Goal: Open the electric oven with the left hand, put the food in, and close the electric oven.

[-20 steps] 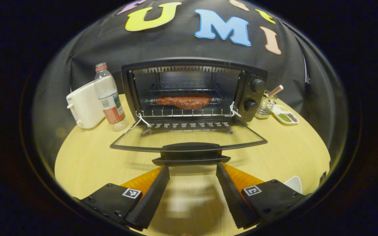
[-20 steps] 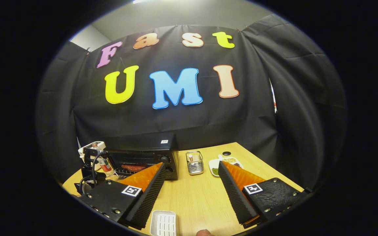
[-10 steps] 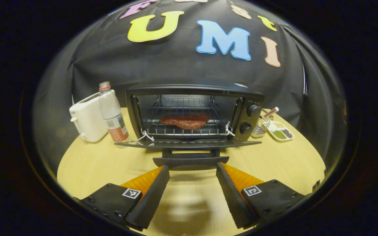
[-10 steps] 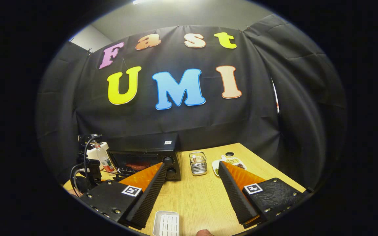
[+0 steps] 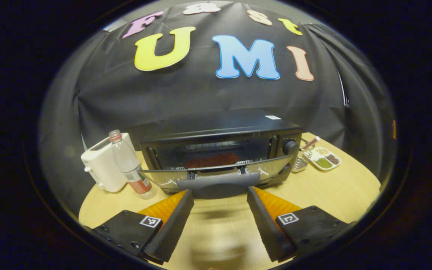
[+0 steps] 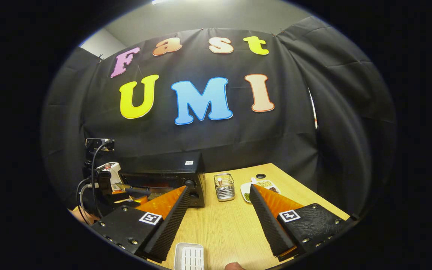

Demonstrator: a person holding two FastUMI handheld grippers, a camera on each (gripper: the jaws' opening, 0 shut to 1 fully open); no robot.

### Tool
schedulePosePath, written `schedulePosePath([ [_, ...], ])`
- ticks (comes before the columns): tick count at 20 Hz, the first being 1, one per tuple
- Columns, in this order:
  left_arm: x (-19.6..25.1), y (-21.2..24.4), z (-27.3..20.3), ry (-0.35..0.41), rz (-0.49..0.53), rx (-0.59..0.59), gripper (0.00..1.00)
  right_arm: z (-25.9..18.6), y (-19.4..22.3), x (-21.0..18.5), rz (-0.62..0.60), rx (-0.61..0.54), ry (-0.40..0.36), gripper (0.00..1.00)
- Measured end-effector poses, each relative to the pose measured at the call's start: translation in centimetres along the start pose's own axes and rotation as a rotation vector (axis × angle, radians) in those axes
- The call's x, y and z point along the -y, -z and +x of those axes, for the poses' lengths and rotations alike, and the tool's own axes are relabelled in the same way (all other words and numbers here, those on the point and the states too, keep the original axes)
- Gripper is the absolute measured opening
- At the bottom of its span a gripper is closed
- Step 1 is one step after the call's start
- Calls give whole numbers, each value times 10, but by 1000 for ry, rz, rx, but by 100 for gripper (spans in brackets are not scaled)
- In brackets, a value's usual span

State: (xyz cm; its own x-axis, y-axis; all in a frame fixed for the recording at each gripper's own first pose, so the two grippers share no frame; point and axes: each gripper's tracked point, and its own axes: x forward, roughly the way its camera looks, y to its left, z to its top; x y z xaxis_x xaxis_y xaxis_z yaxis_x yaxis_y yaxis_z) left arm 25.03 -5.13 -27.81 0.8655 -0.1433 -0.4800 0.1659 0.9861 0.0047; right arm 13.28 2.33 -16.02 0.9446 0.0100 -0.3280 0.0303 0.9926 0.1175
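Note:
The black electric oven [image 5: 219,138] stands mid-table with its glass door [image 5: 276,165] tilted about halfway up. A reddish-brown piece of meat [image 5: 212,160] lies on the rack inside. My left gripper [image 5: 219,192] is open, and both fingertips sit just under the door's handle [image 5: 218,184], one at each end. In the right gripper view the oven [image 6: 163,174] is at the left, with the left gripper's camera and cables [image 6: 98,176] in front of it. My right gripper [image 6: 219,189] hangs open over the table, holding nothing.
A white toaster [image 5: 101,170] and a plastic bottle [image 5: 129,165] stand left of the oven. A wire basket [image 6: 224,186] and a dish of seasonings [image 6: 263,185] sit to its right. A white slotted tray [image 6: 189,257] lies at the table's near edge.
The oven door has swung up from lying flat to about halfway shut, with the left gripper rising under its handle. The right gripper has barely moved.

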Motion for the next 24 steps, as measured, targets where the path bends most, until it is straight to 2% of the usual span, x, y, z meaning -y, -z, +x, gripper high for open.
schedulePosePath([
  [3,-1,-20,16,4,15,49,100,2,-2,-2,-13,13,12,98],
  [4,-1,-29,16,8,17,76,97,5,-3,-3,-11,18,12,98],
  [7,-3,-61,1,7,35,184,97,9,-7,-9,-7,32,8,98],
  [8,-3,-74,-7,9,37,221,91,9,-8,-9,-6,37,5,98],
  [9,-1,-83,-17,13,37,251,100,9,-11,-10,-5,44,-1,98],
  [10,2,-94,-27,18,34,280,97,10,-16,-15,-5,55,-6,98],
  [12,10,-111,-52,32,26,328,97,6,-27,-13,-5,85,-10,98],
  [13,15,-118,-66,40,18,344,90,1,-33,-11,-4,102,-10,98],
  [14,20,-125,-83,44,8,364,97,-5,-39,-9,-6,119,-8,98],
  [15,24,-132,-101,44,-1,386,93,-11,-45,-6,-11,132,-11,98],
  [18,31,-147,-153,24,-26,432,100,-35,-57,-1,-39,161,-45,98],
  [24,42,-147,-252,-48,-59,478,100,-90,-70,8,-61,211,-130,98],
])
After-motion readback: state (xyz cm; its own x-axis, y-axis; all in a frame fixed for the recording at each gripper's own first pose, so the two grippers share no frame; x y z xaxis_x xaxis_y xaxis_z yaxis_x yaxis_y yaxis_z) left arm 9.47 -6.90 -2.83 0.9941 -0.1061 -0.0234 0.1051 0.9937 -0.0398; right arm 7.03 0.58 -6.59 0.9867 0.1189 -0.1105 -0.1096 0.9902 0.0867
